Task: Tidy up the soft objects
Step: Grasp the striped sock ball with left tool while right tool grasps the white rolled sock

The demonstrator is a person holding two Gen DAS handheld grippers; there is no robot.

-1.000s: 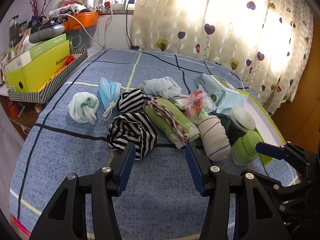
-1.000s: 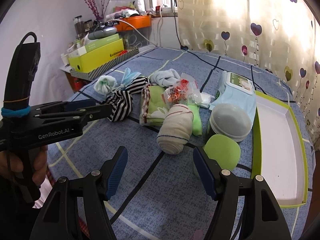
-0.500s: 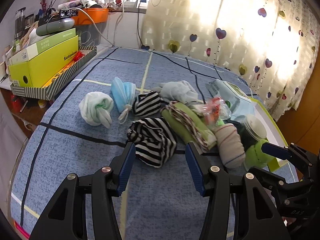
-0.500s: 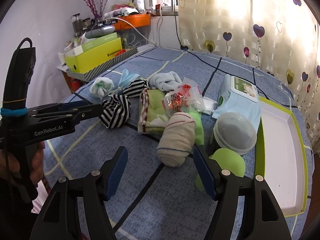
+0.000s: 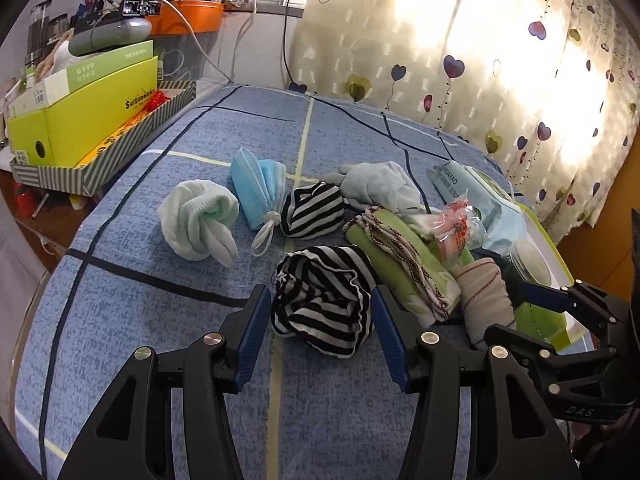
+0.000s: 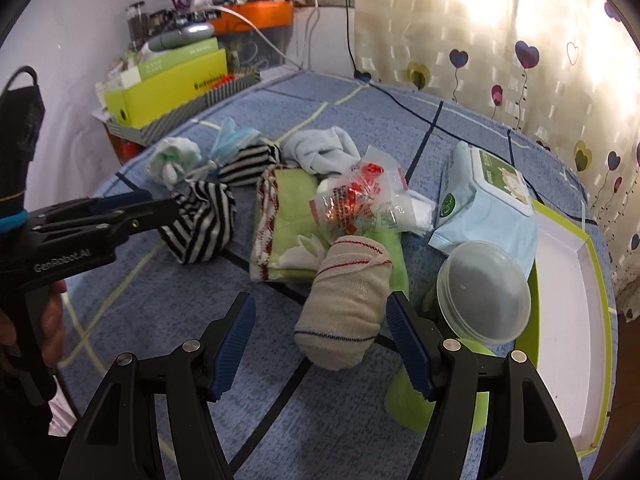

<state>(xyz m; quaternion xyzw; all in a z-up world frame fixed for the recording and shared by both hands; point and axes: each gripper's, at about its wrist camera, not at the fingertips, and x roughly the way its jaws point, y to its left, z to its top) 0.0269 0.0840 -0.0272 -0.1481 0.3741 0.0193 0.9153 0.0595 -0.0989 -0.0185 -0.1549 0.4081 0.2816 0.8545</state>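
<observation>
Reaching stage, nothing lifted: left gripper (image 5: 318,334) spread wide around the striped sock ball (image 5: 322,300) on the bedspread; right gripper (image 6: 320,344) likewise gaping astride the beige sock roll (image 6: 346,304); next, squeeze gently.

I counted two black-and-white striped bundles (image 5: 323,302) (image 5: 312,210), one pale green rolled sock (image 5: 198,218), one blue face mask (image 5: 258,190), one light blue sock (image 5: 378,186), one beige rolled sock (image 6: 346,304), one green folded towel (image 6: 284,220), one wipes pack (image 6: 486,200), one crinkly plastic packet (image 6: 354,198), one lidded tub (image 6: 482,294), one white tray (image 6: 568,316).
</observation>
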